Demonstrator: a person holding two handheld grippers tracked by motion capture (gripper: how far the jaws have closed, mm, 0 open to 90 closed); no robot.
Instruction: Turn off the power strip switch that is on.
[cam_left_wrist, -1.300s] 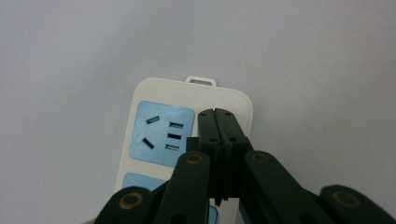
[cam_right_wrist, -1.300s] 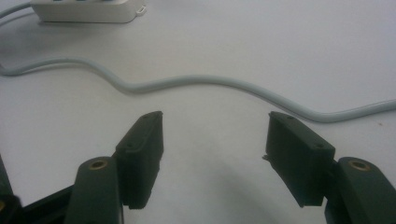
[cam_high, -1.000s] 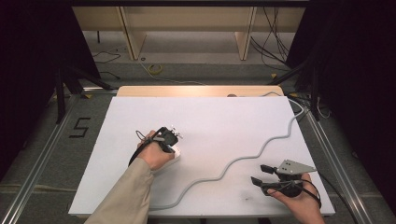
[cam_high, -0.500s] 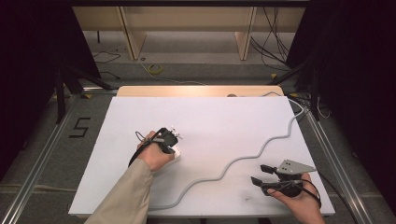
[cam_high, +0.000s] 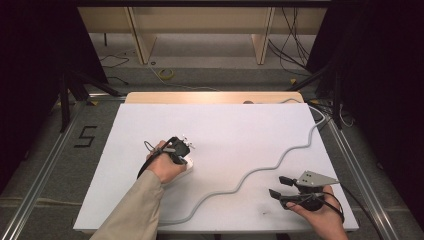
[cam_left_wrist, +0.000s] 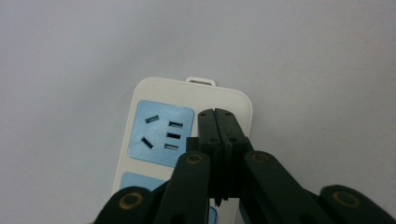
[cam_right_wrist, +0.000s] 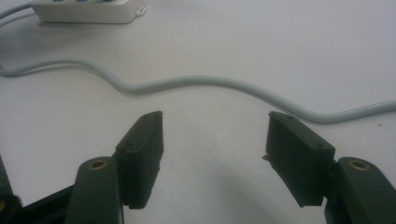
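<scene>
Directly under the left tongs (cam_left_wrist: 218, 122) lies the white plastic power strip with blue socket faces (cam_left_wrist: 161, 135); these tongs are closed together, tip against tip, with nothing between them, and they point down onto the right edge of the strip's upper face, beside the blue socket. From the high view, the strip (cam_high: 187, 162) sits on the left part of the white surface (cam_high: 235, 125), mostly covered by the left hand (cam_high: 165, 165), and its long axis runs roughly toward and away from the person. The left hand is clearly the nearer one. The right tongs (cam_high: 276, 187) rest well apart, near the front right corner, with the jaws standing wide and empty; the grey wavy cable (cam_high: 260, 170) passes between the two hands. I count one power strip, one cable, two tongs. I judge the next move is a press or a push on the strip, so the tips must stay on its face and not slide off the edge.
</scene>
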